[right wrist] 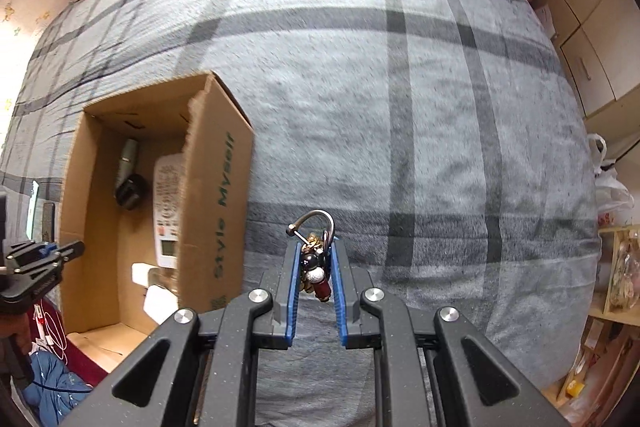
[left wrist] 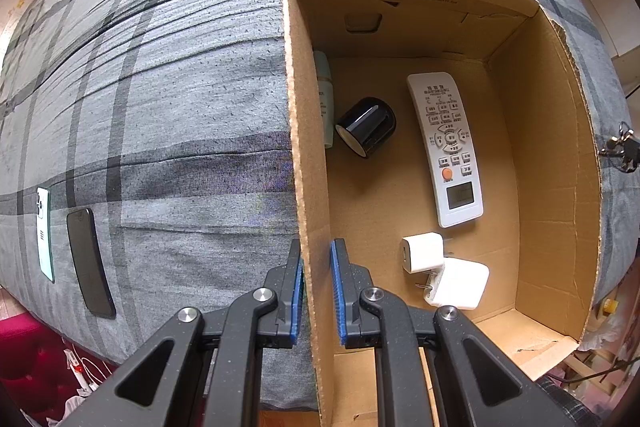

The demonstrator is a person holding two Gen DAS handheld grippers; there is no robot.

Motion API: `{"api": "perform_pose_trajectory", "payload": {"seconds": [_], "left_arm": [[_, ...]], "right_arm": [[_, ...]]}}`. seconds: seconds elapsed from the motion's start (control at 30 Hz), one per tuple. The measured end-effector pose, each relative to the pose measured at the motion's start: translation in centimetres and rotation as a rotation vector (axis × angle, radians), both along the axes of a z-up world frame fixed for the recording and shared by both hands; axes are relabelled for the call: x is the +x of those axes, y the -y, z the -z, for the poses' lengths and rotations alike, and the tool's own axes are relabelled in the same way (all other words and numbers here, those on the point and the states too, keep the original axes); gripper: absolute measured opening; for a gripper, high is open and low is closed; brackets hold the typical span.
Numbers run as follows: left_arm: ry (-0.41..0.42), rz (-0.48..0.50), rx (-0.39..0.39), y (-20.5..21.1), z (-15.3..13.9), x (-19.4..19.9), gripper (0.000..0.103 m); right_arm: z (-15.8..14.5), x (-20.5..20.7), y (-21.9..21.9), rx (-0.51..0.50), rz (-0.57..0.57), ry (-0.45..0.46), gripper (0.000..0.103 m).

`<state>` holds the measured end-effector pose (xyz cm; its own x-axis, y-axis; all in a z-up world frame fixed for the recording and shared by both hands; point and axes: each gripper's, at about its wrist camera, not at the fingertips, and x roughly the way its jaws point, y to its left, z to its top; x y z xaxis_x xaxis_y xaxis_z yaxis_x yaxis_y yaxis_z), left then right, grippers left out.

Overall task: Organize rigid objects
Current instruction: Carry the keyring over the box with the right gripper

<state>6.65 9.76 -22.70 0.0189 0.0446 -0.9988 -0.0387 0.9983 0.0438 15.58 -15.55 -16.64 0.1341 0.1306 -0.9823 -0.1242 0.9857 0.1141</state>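
Two grippers in play, and both are busy. Left gripper (left wrist: 318, 255) has its jaws clamped on the near part of the cardboard box (left wrist: 308, 163) side wall, one blue pad outside, one inside. Right gripper (right wrist: 315, 259) has its jaws squeezed together on one keychain (right wrist: 316, 267), a cluster with a silver carabiner hook poking out past the fingertips and small beads, one dark, one white, one red, bunched between the pads; it hangs above the grey plaid bed (right wrist: 400, 107), to the right of the box.

Counting inside the box now: one white remote control (left wrist: 446, 147) lying flat with its screen end nearest the camera, one black cylinder (left wrist: 366, 127) on its side, one pale green tube (left wrist: 326, 99) tucked along the left wall and touching that cylinder, and two white chargers (left wrist: 440, 271) at the near end, leaning against each other with prongs showing. That makes five items in the box.

Outside it, well to the left on the bed, two phones lie side by side: one dark phone (left wrist: 90, 263) and one white phone (left wrist: 44, 231) just beyond it
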Motion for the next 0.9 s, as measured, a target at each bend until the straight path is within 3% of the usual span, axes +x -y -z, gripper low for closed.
{"api": "perform_pose_trajectory", "payload": {"seconds": [0.57,0.9], "left_arm": [[-0.001,0.000,-0.007,-0.2,0.2,0.0,0.013],[-0.003,-0.001,-0.015,-0.4,0.4,-0.1,0.013]], "right_arm": [[-6.3,1.4,-6.6,0.097,-0.142,0.122,0.015],[-6.6,1.1,-11.6,0.131,-0.266,0.121,0.015]]}}
